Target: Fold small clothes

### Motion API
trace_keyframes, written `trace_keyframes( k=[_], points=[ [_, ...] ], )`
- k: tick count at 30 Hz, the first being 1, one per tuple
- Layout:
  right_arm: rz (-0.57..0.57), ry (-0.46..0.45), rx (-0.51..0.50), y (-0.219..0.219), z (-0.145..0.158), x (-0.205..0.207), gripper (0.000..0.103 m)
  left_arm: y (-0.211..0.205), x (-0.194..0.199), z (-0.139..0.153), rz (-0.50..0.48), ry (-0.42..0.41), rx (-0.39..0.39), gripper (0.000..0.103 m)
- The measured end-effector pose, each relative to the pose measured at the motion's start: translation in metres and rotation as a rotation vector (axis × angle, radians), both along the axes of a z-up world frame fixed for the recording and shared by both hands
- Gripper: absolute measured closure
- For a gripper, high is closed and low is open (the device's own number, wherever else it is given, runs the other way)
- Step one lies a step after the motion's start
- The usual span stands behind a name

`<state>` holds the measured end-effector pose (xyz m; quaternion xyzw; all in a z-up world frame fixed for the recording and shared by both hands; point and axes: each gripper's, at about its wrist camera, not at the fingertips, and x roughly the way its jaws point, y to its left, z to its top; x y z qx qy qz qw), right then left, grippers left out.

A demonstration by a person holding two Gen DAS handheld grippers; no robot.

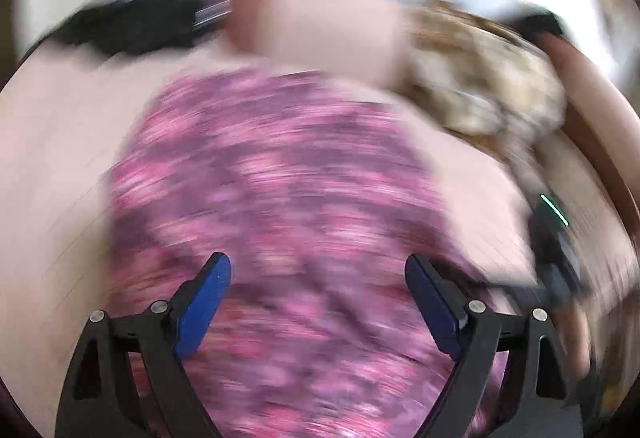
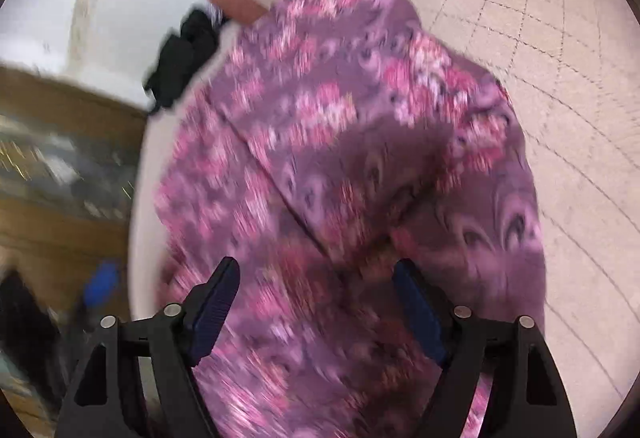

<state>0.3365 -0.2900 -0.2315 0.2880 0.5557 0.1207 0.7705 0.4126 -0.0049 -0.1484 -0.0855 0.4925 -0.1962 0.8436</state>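
1. Nearest the lens in the left wrist view, the left gripper (image 1: 318,274) has its blue-padded fingers (image 1: 206,302) spread wide apart with nothing between them; the patterned cloth lies under the gap.
2. The pink and purple floral garment (image 1: 280,206) is spread on the pale tabletop (image 1: 56,142) and fills the middle of that view, badly smeared by motion blur.
3. At the far left edge of the tabletop lies a dark black item (image 1: 132,22), too blurred to identify.
4. Just right of it, beyond the garment's far edge, sits a pale pink folded cloth (image 1: 316,26).
5. Further right is a tan and cream crumpled cloth (image 1: 484,82), touching the pink one's side.
6. At the right edge, a dark device with a thin green light (image 1: 554,210) shows beside the garment; its details cannot be made out.
7. In the right wrist view, the right gripper (image 2: 318,278) likewise has its fingers (image 2: 214,302) held wide apart, empty, above the same garment (image 2: 340,158).
8. There the garment shows a raised fold running diagonally, and the tabletop (image 2: 560,58) to its right carries a faint grid of lines.
9. Left of the garment, the tabletop's rounded edge gives way to a brown floor (image 2: 60,110).
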Motion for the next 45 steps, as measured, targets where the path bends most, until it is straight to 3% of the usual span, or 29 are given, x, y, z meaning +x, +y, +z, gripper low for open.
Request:
trace_keyframes(
  k=[2,3,4,5,6,7,9,10,13,14,16,18,19,23,25,27,28,32,34,36,41,43,45],
  points=[
    [0.072,0.035,-0.068,0.023,-0.011,-0.002,0.034,0.033,0.026,-0.025,0.165,0.101,0.033,0.015],
    [0.11,0.019,-0.194,0.038,-0.01,-0.004,0.044,0.046,0.033,-0.033,0.216,0.135,0.025,0.015],
    [0.129,0.003,-0.287,0.046,-0.005,-0.006,0.056,0.056,0.033,-0.04,0.24,0.154,0.012,0.015],
    [0.138,-0.014,-0.294,0.047,0.004,-0.008,0.09,0.066,0.036,-0.046,0.269,0.182,-0.009,0.015],
    [0.133,-0.027,-0.246,0.044,0.011,-0.011,0.094,0.077,0.038,-0.051,0.303,0.203,-0.038,0.015],
    [0.127,-0.056,-0.211,0.04,0.025,-0.017,0.094,0.084,0.038,-0.053,0.325,0.211,-0.06,0.015],
    [0.114,-0.095,-0.234,0.033,0.042,-0.03,0.094,0.093,0.039,-0.055,0.352,0.229,-0.091,0.015],
    [0.1,-0.084,-0.229,0.026,0.038,-0.035,0.094,0.094,0.041,-0.056,0.359,0.235,-0.104,0.015],
    [0.095,0.073,-0.234,0.017,-0.01,-0.028,0.087,0.093,0.041,-0.055,0.366,0.235,-0.095,0.015],
    [0.071,0.071,-0.195,0.012,-0.011,-0.027,0.086,0.094,0.043,-0.054,0.38,0.236,-0.095,0.015],
    [0.053,0.002,-0.158,0.004,0.012,-0.028,0.071,0.103,0.043,-0.045,0.401,0.257,-0.127,0.015],
    [0.044,-0.146,-0.149,0.004,0.047,-0.034,0.014,0.107,0.057,-0.038,0.409,0.289,-0.154,0.017],
    [0.049,-0.19,-0.14,0.004,0.056,-0.038,0.01,0.112,0.068,-0.036,0.434,0.316,-0.15,0.019],
    [0.069,-0.27,-0.018,0.006,0.085,-0.028,0.013,0.126,0.098,-0.046,0.498,0.366,-0.197,0.042],
    [0.092,-0.28,0.031,0.023,0.095,-0.001,0.013,0.133,0.102,-0.058,0.515,0.381,-0.236,0.049],
    [0.162,-0.298,0.038,0.041,0.102,0.033,0.016,0.137,0.103,-0.072,0.525,0.395,-0.27,0.062],
    [0.209,-0.295,0.024,0.054,0.102,0.062,0.018,0.14,0.102,-0.076,0.543,0.403,-0.29,0.062],
    [0.263,-0.207,0.055,0.099,0.07,0.165,0.027,0.148,0.115,-0.073,0.555,0.38,-0.319,0.062],
    [0.269,-0.166,0.042,0.117,0.051,0.207,0.029,0.154,0.115,-0.082,0.584,0.41,-0.361,0.068],
    [0.279,-0.131,0.02,0.14,0.029,0.251,0.034,0.156,0.113,-0.081,0.588,0.41,-0.344,0.076],
    [0.251,-0.074,-0.034,0.175,-0.005,0.315,0.036,0.155,0.111,-0.082,0.584,0.435,-0.406,0.076],
    [0.258,-0.059,-0.032,0.184,-0.011,0.322,0.05,0.156,0.109,-0.083,0.589,0.442,-0.433,0.076],
    [0.256,-0.066,-0.069,0.187,-0.007,0.323,0.082,0.153,0.112,-0.085,0.573,0.44,-0.414,0.076]
  ],
)
